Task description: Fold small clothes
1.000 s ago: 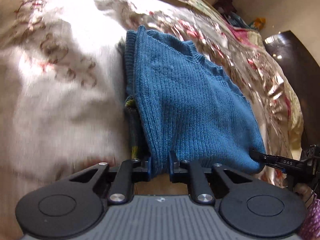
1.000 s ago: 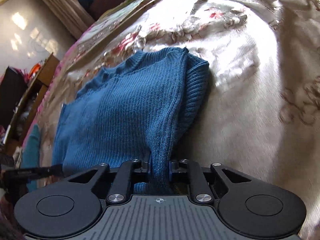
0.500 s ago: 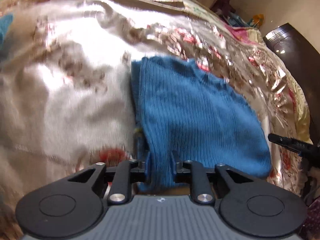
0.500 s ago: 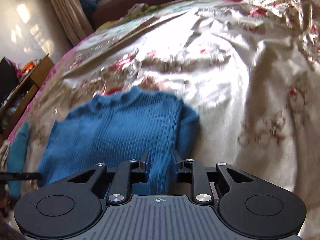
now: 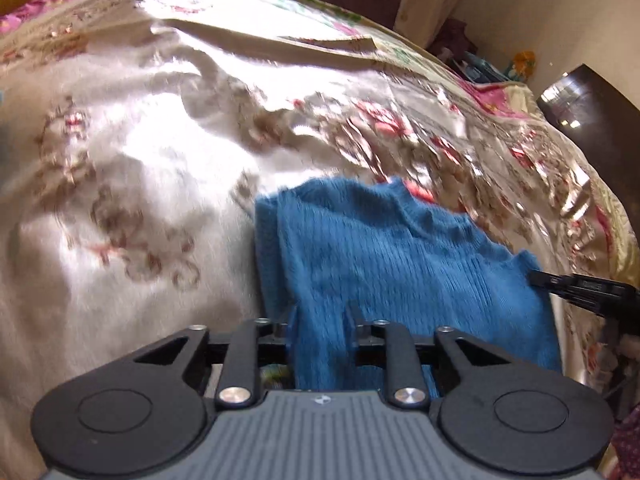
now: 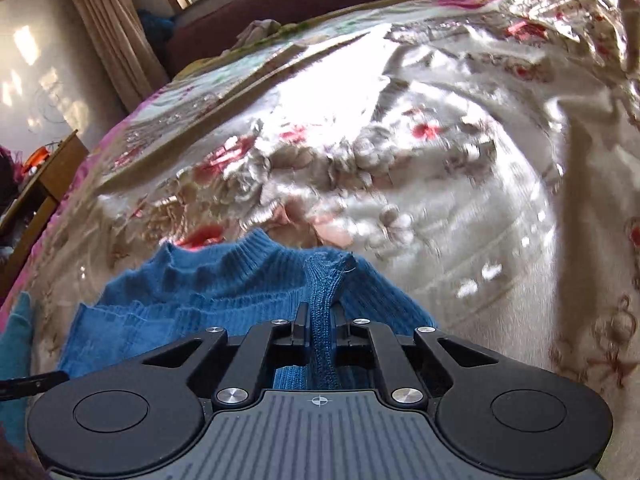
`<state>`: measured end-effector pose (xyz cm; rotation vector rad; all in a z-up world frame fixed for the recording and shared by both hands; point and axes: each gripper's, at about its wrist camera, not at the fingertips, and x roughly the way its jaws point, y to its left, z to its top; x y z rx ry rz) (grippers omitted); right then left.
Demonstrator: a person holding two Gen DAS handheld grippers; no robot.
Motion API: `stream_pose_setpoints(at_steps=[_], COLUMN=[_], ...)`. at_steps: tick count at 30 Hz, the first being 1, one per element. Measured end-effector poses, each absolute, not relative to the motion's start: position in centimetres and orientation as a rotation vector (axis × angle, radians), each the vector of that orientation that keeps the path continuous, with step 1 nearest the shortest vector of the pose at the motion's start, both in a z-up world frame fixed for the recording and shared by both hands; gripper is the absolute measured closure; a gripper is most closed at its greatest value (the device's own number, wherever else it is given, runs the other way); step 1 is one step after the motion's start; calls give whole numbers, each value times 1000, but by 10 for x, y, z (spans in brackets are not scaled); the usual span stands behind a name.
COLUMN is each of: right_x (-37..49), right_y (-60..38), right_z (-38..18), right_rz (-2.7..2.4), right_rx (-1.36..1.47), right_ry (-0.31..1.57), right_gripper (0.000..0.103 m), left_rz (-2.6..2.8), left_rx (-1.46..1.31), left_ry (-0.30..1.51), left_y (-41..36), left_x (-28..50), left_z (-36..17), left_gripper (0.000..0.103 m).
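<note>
**A:** While it lies bunched on a sunlit bed, what does the blue knit sweater [image 5: 392,264] look like?

**B:** Ribbed, deep blue, folded over on itself, its ribbed collar [image 6: 256,248] turned toward the far end of the bed. One thick fold of knit runs straight back into the right gripper [image 6: 320,320].

**A:** And the jaws?

**B:** The right gripper's jaws are pressed together on that narrow ridge of fabric. The left gripper [image 5: 320,320] has a wider band of the sweater between its fingers; its jaws are closing, and the cloth fills the gap from side to side.

**A:** Do the two tools see each other?

**B:** Yes. From the left wrist view the right gripper's black fingers [image 5: 576,286] touch the sweater's far corner; from the right wrist view a black fingertip [image 6: 32,382] shows at the left edge.

**A:** What lies around the sweater?

**B:** A shiny cream bedspread [image 6: 460,184] with red and brown flowers, wrinkled and bright with glare. Beyond it, a maroon headboard [image 6: 288,4], a curtain [image 6: 108,36], and a wooden shelf [image 6: 44,184].
</note>
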<state>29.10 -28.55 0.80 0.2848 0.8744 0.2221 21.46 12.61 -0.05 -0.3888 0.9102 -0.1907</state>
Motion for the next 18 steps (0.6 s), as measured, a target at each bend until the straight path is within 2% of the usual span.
stream_pose_setpoints(at_steps=[4,10,15,18], right_x=[298,303,298,298], right_y=[-291,-284,-287,-290], right_z=[11,-12,-17,-17], right_rz=[192,167,170,170], right_rx=[309,307,334,350], right_ry=[836,875,881,881], right_gripper=[96,96,93,90], left_rz=[-112,-132,-129,-123], left_rx=[-401,-468,-496,-480], left_ry=[892,919,909,889], left_y=[136,143,145,143], left_x=[222,223,231,234], left_z=[-6,-17,-16,-11], left_gripper=[88,88,80,79])
